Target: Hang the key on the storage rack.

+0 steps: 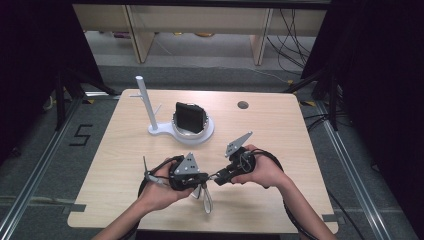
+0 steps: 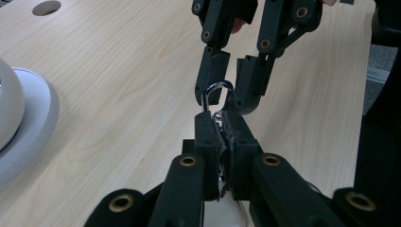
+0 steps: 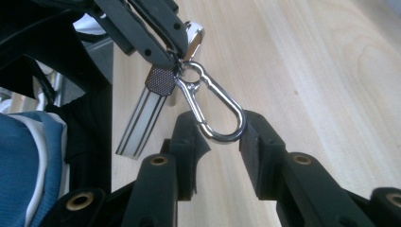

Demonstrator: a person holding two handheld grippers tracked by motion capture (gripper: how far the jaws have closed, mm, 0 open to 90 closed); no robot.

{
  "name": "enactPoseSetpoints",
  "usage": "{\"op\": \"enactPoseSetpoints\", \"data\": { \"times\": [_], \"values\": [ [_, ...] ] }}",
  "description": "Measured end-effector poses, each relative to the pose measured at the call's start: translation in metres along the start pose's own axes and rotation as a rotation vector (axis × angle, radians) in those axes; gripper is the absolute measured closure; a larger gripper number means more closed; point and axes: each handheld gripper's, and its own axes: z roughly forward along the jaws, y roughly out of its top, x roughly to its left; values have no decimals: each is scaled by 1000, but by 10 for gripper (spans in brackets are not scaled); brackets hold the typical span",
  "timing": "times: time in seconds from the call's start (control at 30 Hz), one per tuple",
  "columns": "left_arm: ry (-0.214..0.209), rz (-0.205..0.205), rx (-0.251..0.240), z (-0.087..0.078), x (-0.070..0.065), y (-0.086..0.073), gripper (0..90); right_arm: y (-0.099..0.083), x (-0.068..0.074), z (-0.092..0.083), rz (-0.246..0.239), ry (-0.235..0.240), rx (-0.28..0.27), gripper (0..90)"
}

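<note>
Two grippers: the left gripper (image 1: 202, 177) and right gripper (image 1: 216, 178) meet tip to tip near the front middle of the table (image 1: 280, 140).
Left gripper: its black jaws are clenched on the ring end of a metal snap hook (image 3: 215, 111), at the joint with a strap (image 3: 142, 120).
Right gripper: jaws spread, one pad at each side of the hook's rounded end; whether they touch the metal I cannot tell.
Snap hook: shiny silver wire, pear-shaped loop, held in the air just over the table between the two tools.
Strap: flat, pale with dark stripes along it, capped by a dark knurled clamp; it hangs from the hook.
High view: the strap shows as a pale loop (image 1: 206, 196) drooping below the left gripper; both hands (image 1: 160, 190) grip the tools, each topped by a grey three-cornered plate.
Left gripper view: the hook (image 2: 215, 94) shows as a small arch poking above the closed jaws, with the right gripper (image 2: 230, 82) hanging over it.
Stand: white, round base (image 1: 200, 136) with a slim upright post (image 1: 142, 100), well behind the grippers.
Black pouch: boxy and dark (image 1: 189, 117), sitting on the round base.
Table: pale wood grain, rounded corners, small round hole (image 1: 243, 105) near the far edge.
</note>
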Motion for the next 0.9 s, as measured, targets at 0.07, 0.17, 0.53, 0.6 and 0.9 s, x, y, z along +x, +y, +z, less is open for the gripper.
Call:
{"op": "enactPoseSetpoints", "data": {
  "times": [0.07,0.17,0.53,0.6,0.9],
  "values": [
    [13,-13,-18,-1,0,0,854,1,0,0,-5,-1,-6,687],
    [34,-9,-37,-5,3,0,855,5,0,0,-2,-15,-27,614],
    [153,-64,-77,-31,21,-13,856,-2,-5,-16,5,-96,-101,585],
    [191,-98,-93,-40,29,-21,856,-10,-6,-21,24,-118,-116,583],
    [298,-177,-156,-64,50,-35,856,-49,-11,-36,137,-205,-207,575]
  ]
}}
